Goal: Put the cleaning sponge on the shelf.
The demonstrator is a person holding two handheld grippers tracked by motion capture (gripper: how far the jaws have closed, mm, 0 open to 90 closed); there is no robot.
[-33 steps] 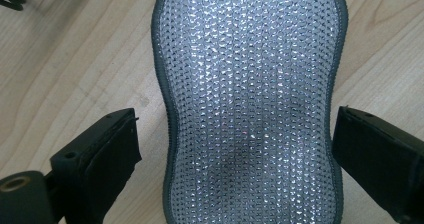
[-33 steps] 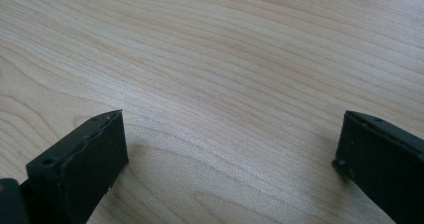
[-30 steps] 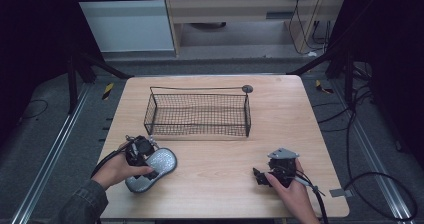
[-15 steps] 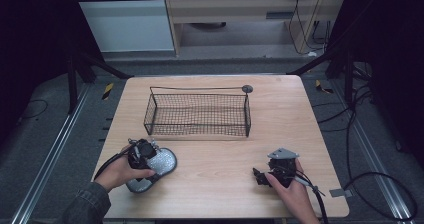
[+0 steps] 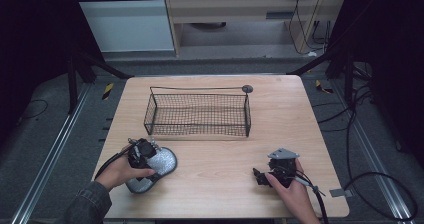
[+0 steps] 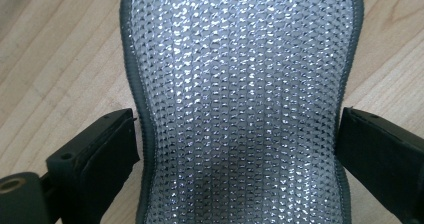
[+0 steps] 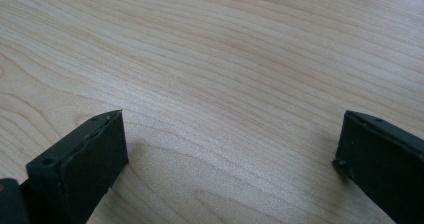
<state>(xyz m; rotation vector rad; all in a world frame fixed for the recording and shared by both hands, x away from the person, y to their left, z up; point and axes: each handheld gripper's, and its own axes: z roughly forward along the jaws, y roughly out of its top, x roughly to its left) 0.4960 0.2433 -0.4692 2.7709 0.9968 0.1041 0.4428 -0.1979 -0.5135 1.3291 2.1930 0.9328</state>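
Left tool [image 6: 235,149]: I am holding its jaws wide, one on each flank of the silver mesh insole [image 6: 240,99], straddling the narrow waist. Neither jaw is pressing on the edge binding yet; a sliver of desk is showing on each side, so I am gripping nothing. In the high view the left tool [image 5: 142,153] is sitting over the insole [image 5: 159,163], which is lying flat at the near-left part of the desk [image 5: 215,184], just in front of the wire basket [image 5: 197,115] but apart from it.

Right tool [image 7: 230,149]: jaws are also standing wide apart, nothing between them but bare wood. In the high view the right tool [image 5: 261,176] is resting low at the near-right, well apart from the insole and the basket.

Progress, as I am judging it: the approach is done and the tool is lined up. Closing on the insole, lifting it and carrying it are all remaining; the basket is looking empty and seems the likely destination. I am reckoning the work is only beginning.
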